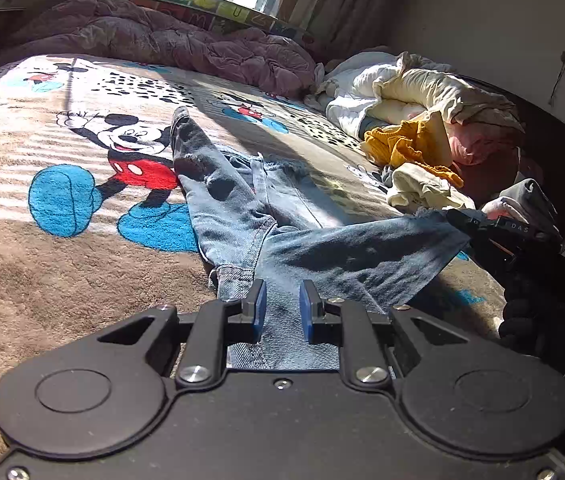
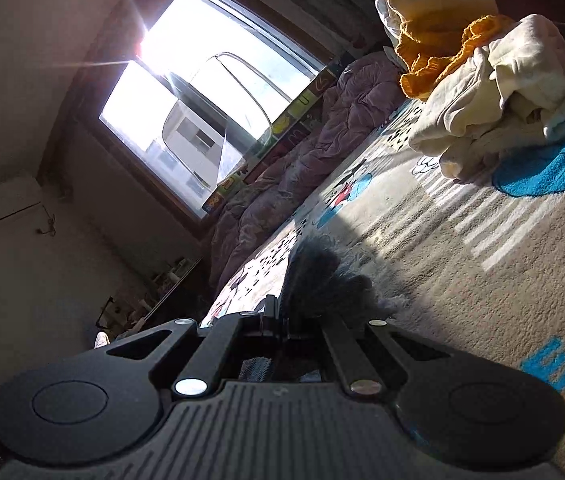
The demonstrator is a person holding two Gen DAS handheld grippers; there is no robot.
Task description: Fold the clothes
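Tongs: left [image 1: 281, 312] narrow, straddling jeans [image 1: 242, 216] at waistband, pads not yet pressing; right [image 2: 282, 320] clamped on frayed hem. Soft, weighty denim, sprawled across bed blanket [image 1: 42, 288]; best gripped at thick seams. Laundry pile [image 1: 414, 140] beyond.

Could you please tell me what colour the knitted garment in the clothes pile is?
Mustard yellow knit; the left wrist view shows it best.

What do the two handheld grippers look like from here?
Left gripper: matte black body, two round discs, silver screws, blue pads on the fingers. Right gripper: same black build, ribbed top plate; in the left view white "DAS" lettering shows, with a black glove behind.
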